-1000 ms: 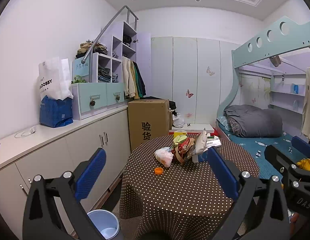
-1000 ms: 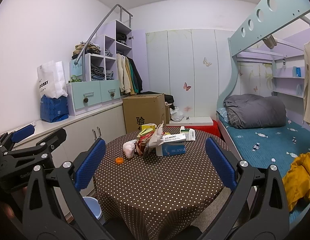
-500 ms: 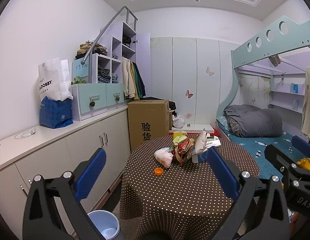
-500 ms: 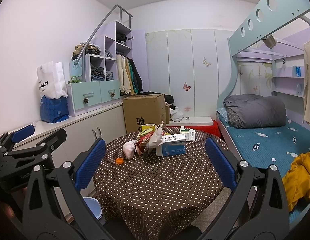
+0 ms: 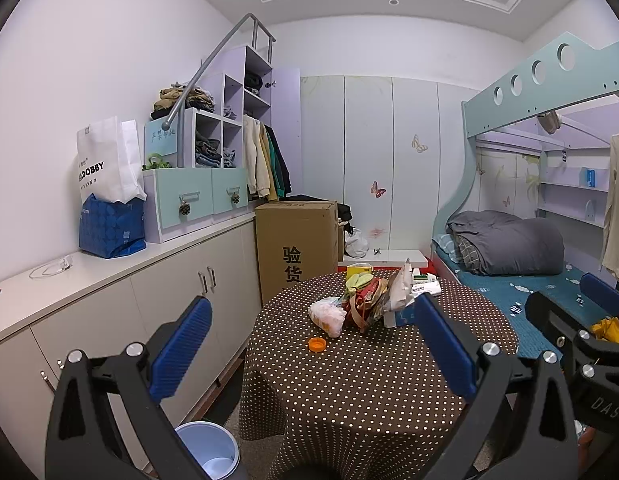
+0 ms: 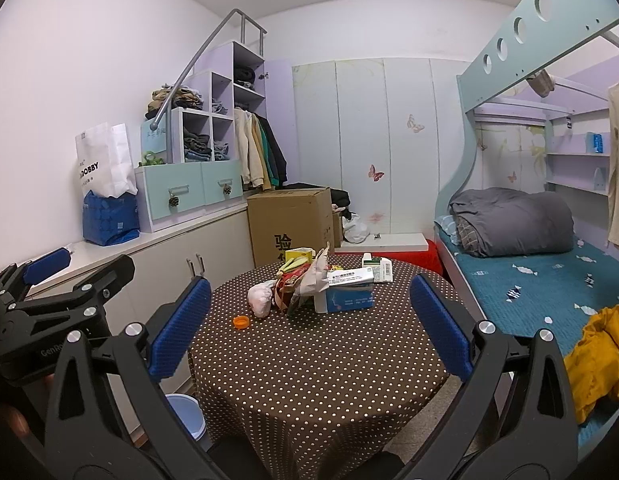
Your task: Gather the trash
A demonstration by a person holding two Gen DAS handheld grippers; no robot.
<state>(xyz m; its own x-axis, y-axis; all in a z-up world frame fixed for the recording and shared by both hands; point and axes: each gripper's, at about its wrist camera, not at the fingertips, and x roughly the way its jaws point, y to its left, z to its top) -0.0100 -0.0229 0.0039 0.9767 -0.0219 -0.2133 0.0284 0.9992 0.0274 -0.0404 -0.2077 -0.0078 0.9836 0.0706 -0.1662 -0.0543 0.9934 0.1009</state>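
On the white bag point(image 5: 109, 160) it says "DOBBY"; both the left gripper point(image 5: 309, 346) and right gripper point(image 6: 309, 326) gape wide, empty, above the dotted worktop point(image 6: 329, 360).

**Bedroom around the cardboard box**

A tall cardboard box point(image 5: 296, 248) stands on the floor against the low cabinet run point(image 5: 109, 312). Left of it, on the cabinet top, sit a white shopping bag point(image 5: 107, 160) and a blue bag point(image 5: 111, 226). Right of it, a grey duvet point(image 5: 505, 242) lies on the bunk bed point(image 6: 529, 280).

"DOBBY" on white bag point(image 5: 107, 164), "验货" on cardboard box point(image 5: 295, 248), "DAS" on right gripper point(image 5: 605, 406)
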